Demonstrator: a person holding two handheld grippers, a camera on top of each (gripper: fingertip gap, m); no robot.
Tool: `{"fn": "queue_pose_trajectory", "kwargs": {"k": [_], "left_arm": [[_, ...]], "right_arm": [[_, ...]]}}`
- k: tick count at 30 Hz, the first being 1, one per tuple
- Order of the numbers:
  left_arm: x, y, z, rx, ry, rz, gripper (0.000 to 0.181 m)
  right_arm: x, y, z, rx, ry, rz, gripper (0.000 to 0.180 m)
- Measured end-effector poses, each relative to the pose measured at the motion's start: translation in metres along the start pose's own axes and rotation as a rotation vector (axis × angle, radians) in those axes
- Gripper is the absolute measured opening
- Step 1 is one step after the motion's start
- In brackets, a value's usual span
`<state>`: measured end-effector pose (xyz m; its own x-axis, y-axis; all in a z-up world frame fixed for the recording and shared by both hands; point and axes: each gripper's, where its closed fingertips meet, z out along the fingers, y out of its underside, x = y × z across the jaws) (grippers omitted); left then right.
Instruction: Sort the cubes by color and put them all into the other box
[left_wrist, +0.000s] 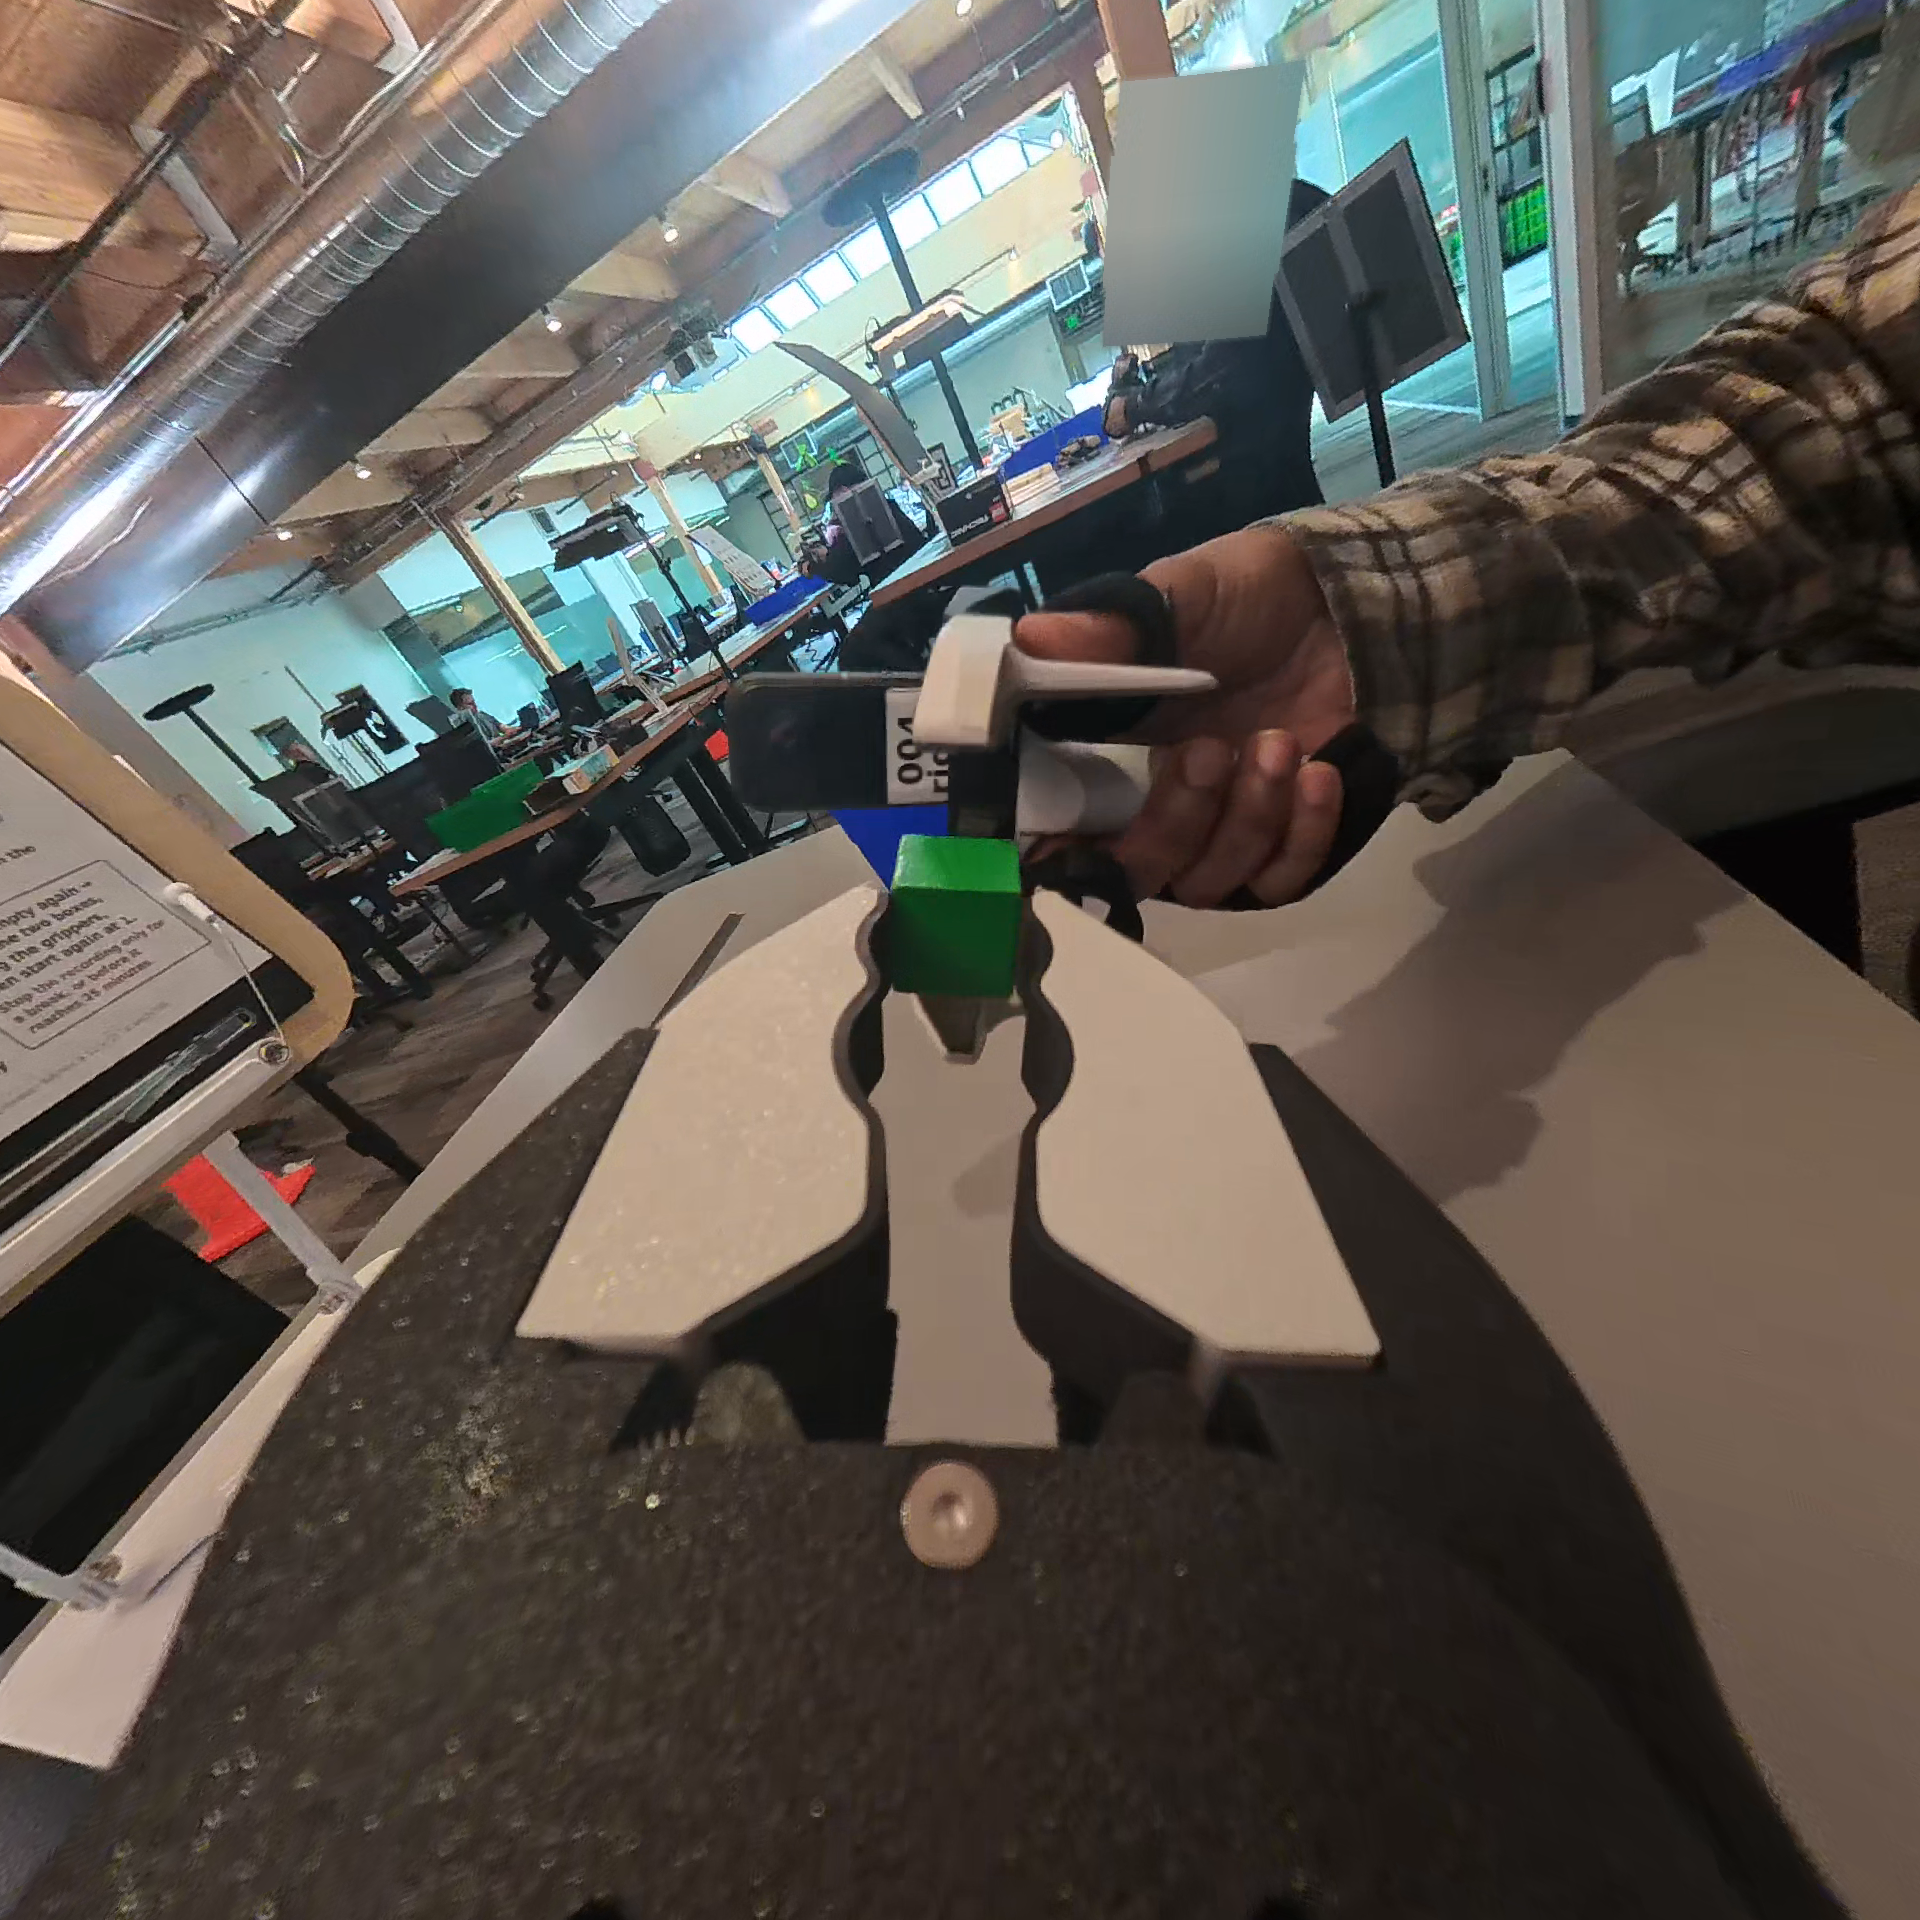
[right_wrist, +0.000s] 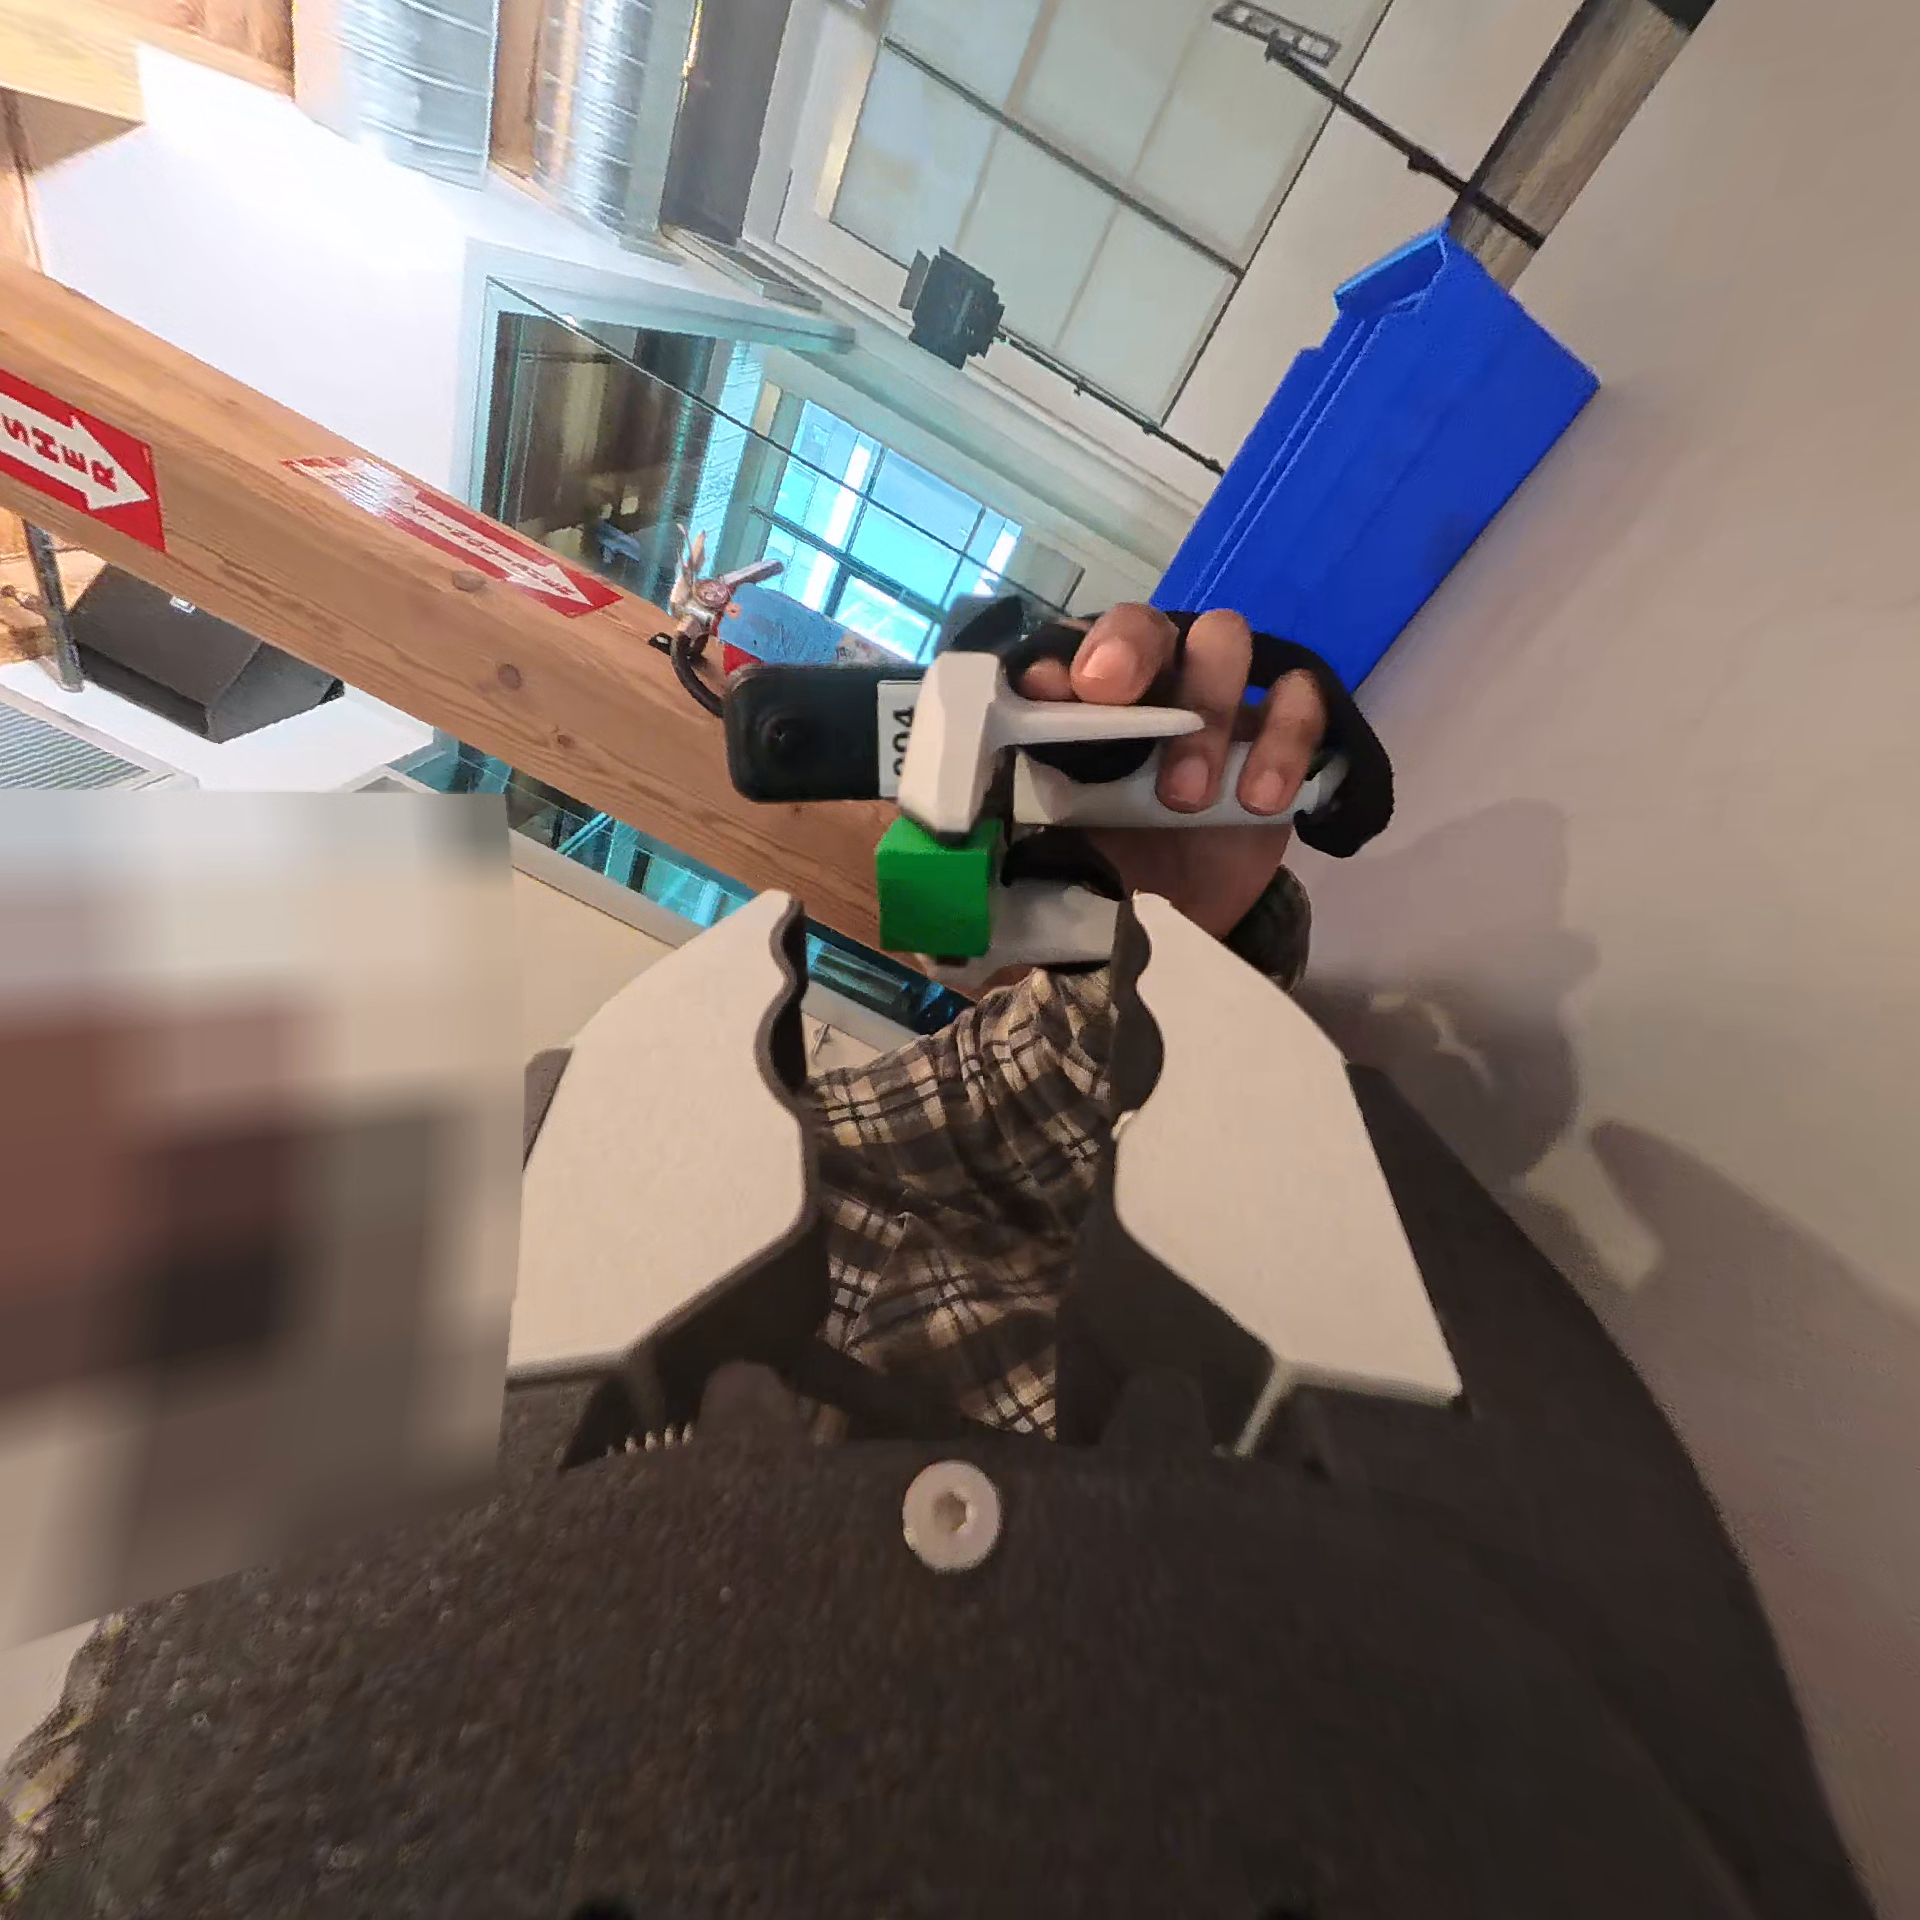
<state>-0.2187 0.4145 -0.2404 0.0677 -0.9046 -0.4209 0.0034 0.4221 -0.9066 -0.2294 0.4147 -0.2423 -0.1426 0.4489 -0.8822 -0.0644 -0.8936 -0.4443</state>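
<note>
Left wrist view: green cube (left_wrist: 951, 909) clamped between left claw (left_wrist: 956, 935) fingertips.
Held up over the grey bench (left_wrist: 1455, 1091), facing the right claw (right_wrist: 956, 920), spread wide and gripping nothing; blue box (right_wrist: 1382, 447) resting on bench beyond.

Pale, wavy-edged gripper fingers (left_wrist: 764, 1132) on black speckled bodies (one pale screw each) — brown-and-cream plaid flannel sleeve (left_wrist: 1621, 551), black hand strap (right_wrist: 1351, 769).

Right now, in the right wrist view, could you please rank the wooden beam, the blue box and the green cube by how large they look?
1. wooden beam: largest, crossing the frame.
2. blue box.
3. green cube: clearly smallest.
This is as pictured only; their differing distances from the camera leave true sizes unsure.
</note>
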Motion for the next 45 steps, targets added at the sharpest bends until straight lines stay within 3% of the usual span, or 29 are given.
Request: {"fn": "queue_pose_trajectory", "kwargs": {"k": [5,7,11,15,19,23,25,28,36,43,45], "left_arm": [[0.003,0.008,0.001,-0.031,-0.001,0.011,0.022],[0.003,0.009,0.002,-0.045,-0.008,0.019,0.022],[0.005,0.016,0.003,-0.067,-0.011,0.001,0.023],[0.004,0.024,0.007,-0.099,-0.029,-0.081,0.062],[0.007,0.032,0.014,-0.135,-0.023,-0.159,0.082],[0.015,0.039,0.020,-0.179,-0.008,-0.191,0.087],[0.018,0.040,0.022,-0.196,-0.004,-0.192,0.087],[0.019,0.043,0.024,-0.219,-0.012,-0.191,0.086],[0.016,0.058,0.023,-0.238,-0.015,-0.222,0.077],[0.014,0.060,0.022,-0.237,-0.007,-0.239,0.075],[0.014,0.060,0.021,-0.237,-0.009,-0.238,0.075]], "right_arm": [[0.006,0.005,0.012,-0.051,-0.010,0.032,0.042],[0.004,0.009,0.015,-0.074,-0.036,0.043,0.024],[0.008,0.010,0.010,-0.078,0.027,-0.016,0.022],[-0.010,-0.005,-0.024,-0.030,0.087,-0.088,0.022],[-0.027,-0.035,-0.118,-0.012,0.438,-0.267,0.022],[-0.034,-0.085,-0.292,0.004,1.103,-0.411,0.022],[-0.029,-0.095,-0.390,-0.045,1.452,-0.367,0.022],[-0.006,-0.090,-0.478,-0.102,1.643,-0.184,0.023],[0.086,-0.082,-0.552,-0.225,1.771,0.041,0.023],[0.111,-0.078,-0.583,-0.253,1.911,0.131,0.023],[0.111,-0.079,-0.584,-0.243,1.923,0.137,0.039]]}}
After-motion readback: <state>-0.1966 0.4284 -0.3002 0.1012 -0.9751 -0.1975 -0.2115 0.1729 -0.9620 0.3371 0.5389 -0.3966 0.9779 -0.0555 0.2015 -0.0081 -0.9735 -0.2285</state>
